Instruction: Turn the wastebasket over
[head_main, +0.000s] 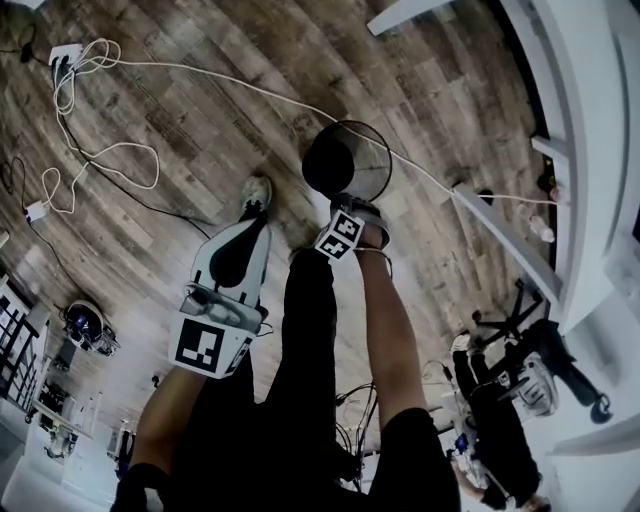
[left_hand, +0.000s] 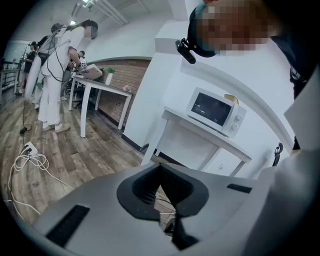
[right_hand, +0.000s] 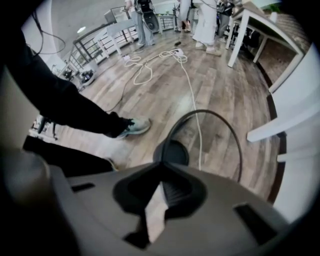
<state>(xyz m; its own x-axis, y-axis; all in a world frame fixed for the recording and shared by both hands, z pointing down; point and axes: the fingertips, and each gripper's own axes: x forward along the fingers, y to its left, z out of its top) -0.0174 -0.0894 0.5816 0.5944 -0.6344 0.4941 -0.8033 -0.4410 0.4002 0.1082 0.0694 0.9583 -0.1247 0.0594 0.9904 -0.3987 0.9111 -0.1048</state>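
Note:
A black wire-mesh wastebasket (head_main: 347, 160) stands upright on the wooden floor with its mouth up. My right gripper (head_main: 352, 207) points straight down at its near rim. In the right gripper view the basket's rim (right_hand: 239, 145) curves in toward the jaw tips, and its dark bottom (right_hand: 171, 153) lies just beyond them. This right gripper (right_hand: 160, 170) looks shut on the near rim, though the gripper body hides the contact itself. My left gripper (head_main: 252, 228) hangs to the left, away from the basket. Its tips meet on nothing (left_hand: 161, 170).
A white cable (head_main: 200, 78) runs from a power strip (head_main: 65, 52) across the floor past the basket. The person's shoe (head_main: 256, 192) is just left of the basket. White table legs (head_main: 510, 238) and a wall are on the right, with an office chair (head_main: 520, 325) behind.

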